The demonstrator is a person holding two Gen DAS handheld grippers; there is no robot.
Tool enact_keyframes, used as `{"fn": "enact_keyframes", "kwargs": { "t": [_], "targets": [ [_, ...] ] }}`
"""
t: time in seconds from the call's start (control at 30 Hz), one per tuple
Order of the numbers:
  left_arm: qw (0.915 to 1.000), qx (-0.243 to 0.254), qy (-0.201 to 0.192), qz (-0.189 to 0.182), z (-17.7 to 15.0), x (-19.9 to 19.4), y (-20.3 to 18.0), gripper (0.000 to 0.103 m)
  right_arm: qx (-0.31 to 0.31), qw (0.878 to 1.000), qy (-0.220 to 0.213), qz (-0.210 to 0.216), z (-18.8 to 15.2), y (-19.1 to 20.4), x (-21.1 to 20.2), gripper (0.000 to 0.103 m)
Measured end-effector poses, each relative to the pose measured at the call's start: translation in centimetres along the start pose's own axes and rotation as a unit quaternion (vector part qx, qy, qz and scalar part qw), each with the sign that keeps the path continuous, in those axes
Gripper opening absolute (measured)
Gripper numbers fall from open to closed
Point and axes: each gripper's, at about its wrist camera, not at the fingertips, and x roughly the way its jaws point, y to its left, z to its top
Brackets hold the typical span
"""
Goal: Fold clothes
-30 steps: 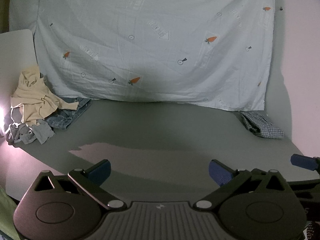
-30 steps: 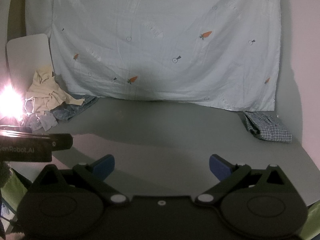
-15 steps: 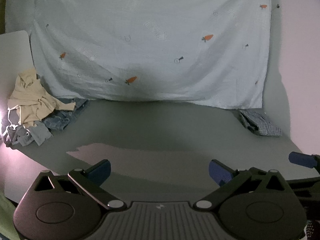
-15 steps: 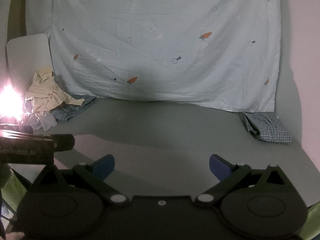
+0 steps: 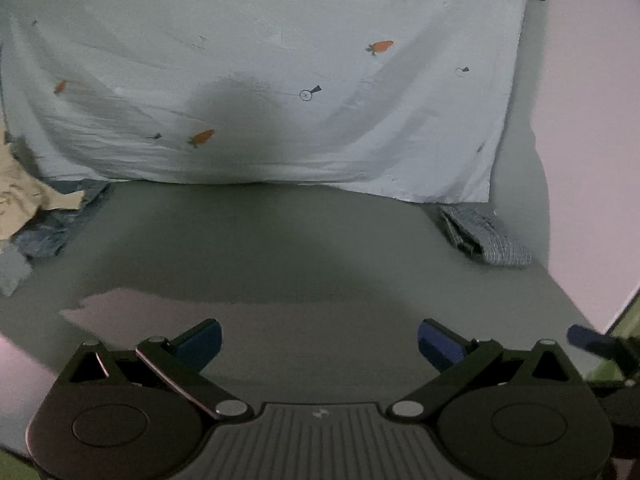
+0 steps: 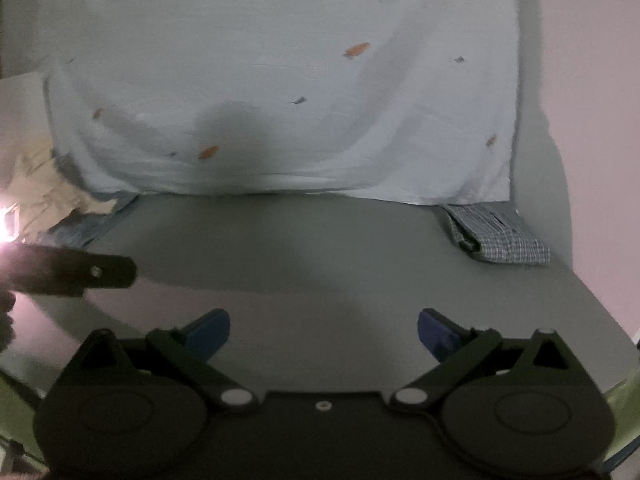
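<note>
— Both tools empty?

— Yes. My left gripper (image 5: 318, 342) and right gripper (image 6: 323, 330) are spread wide over bare table (image 5: 280, 248).

— Where's the laundry?

— The unfolded heap (image 5: 28, 208) lies ahead and far to my left, so my left hand looks nearer. One checked garment (image 6: 500, 236), seemingly folded, sits ahead-right.

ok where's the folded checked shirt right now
The folded checked shirt lies at the table's far right in both views, just below the hanging carrot-print sheet's lower right corner.
</note>
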Motion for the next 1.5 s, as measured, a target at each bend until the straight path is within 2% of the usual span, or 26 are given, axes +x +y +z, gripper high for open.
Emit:
{"fn": "enact_keyframes", "kwargs": {
  "t": [0.2,0.33,0.4,0.43,0.53,0.63,0.7,0.73,0.77,0.8,0.83,0.93,0.97,1.0,1.07,1.13,1.23,1.33,1.37,1.4,1.43,1.47,1.5],
  "targets": [
    [0.9998,0.005,0.014,0.014,5.7,4.2,-0.3,0.103,-0.043,0.998,-0.035,0.015,4.3,0.6,7.1,0.101],
    [0.9983,0.027,0.025,0.046,5.1,7.4,2.6,0.101,-0.069,0.994,-0.072,0.047,4.6,2.8,12.6,0.097],
    [0.9950,0.029,0.037,0.088,4.5,8.9,5.0,0.093,-0.087,0.991,-0.087,0.059,4.3,4.8,15.2,0.094],
    [0.9922,0.028,0.045,0.113,4.5,9.3,6.1,0.088,-0.097,0.990,-0.087,0.062,4.4,5.9,16.2,0.089],
    [0.9846,0.007,0.045,0.169,5.2,9.1,10.3,0.088,-0.130,0.986,-0.068,0.080,5.5,9.4,18.6,0.081],
    [0.9714,0.019,0.028,0.235,6.3,8.9,15.5,0.088,-0.169,0.979,-0.067,0.097,7.5,14.0,19.2,0.081],
    [0.9563,0.045,0.019,0.288,6.1,10.1,19.4,0.088,-0.200,0.972,-0.078,0.095,7.9,17.1,20.5,0.079],
    [0.9493,0.050,0.021,0.310,5.7,11.4,22.0,0.084,-0.219,0.967,-0.086,0.095,7.7,19.2,21.6,0.069],
    [0.9421,0.054,0.024,0.330,5.2,12.6,24.5,0.072,-0.236,0.963,-0.091,0.093,7.5,21.0,22.6,0.062],
    [0.9373,0.056,0.030,0.343,4.9,13.6,26.5,0.066,-0.251,0.959,-0.094,0.090,7.3,22.8,23.6,0.052],
    [0.9303,0.056,0.038,0.361,4.5,14.6,28.9,0.063,-0.266,0.955,-0.095,0.086,7.3,24.7,25.1,0.048],
    [0.9127,0.052,0.049,0.402,5.0,16.5,35.6,0.063,-0.299,0.947,-0.082,0.090,7.8,31.2,27.9,0.045],
    [0.9082,0.049,0.050,0.413,5.2,16.9,37.5,0.063,-0.304,0.944,-0.082,0.101,8.2,33.1,28.4,0.045],
    [0.9072,0.043,0.050,0.415,5.5,17.5,39.6,0.063,-0.310,0.941,-0.082,0.111,8.7,35.1,28.9,0.045],
    [0.9033,0.048,0.046,0.424,5.7,18.9,42.2,0.064,-0.342,0.926,-0.082,0.135,9.2,39.1,30.5,0.045],
    [0.8950,0.063,0.042,0.440,5.4,20.9,44.7,0.064,-0.390,0.904,-0.091,0.149,8.9,43.3,32.8,0.044],
    [0.8874,0.081,0.043,0.452,4.7,24.9,48.6,0.064,-0.442,0.878,-0.099,0.153,8.3,48.1,36.4,0.044],
    [0.8786,0.098,0.015,0.467,4.8,26.0,49.8,0.063,-0.473,0.859,-0.110,0.162,7.9,51.7,39.7,0.044],
    [0.8723,0.107,-0.005,0.477,5.0,25.8,49.8,0.061,-0.485,0.850,-0.116,0.166,7.8,52.5,40.5,0.043],
    [0.8655,0.116,-0.024,0.487,5.3,25.5,49.7,0.059,-0.501,0.838,-0.126,0.177,7.7,53.3,41.0,0.037],
    [0.8583,0.125,-0.043,0.496,5.5,25.2,49.7,0.049,-0.517,0.823,-0.137,0.190,7.7,54.1,41.4,0.028],
    [0.8531,0.126,-0.053,0.503,5.8,24.9,49.6,0.034,-0.533,0.807,-0.152,0.202,7.7,55.0,41.8,0.025],
    [0.8505,0.121,-0.060,0.508,6.1,24.5,49.6,0.024,-0.541,0.797,-0.164,0.211,7.8,55.6,41.9,0.020]
  ]
}}
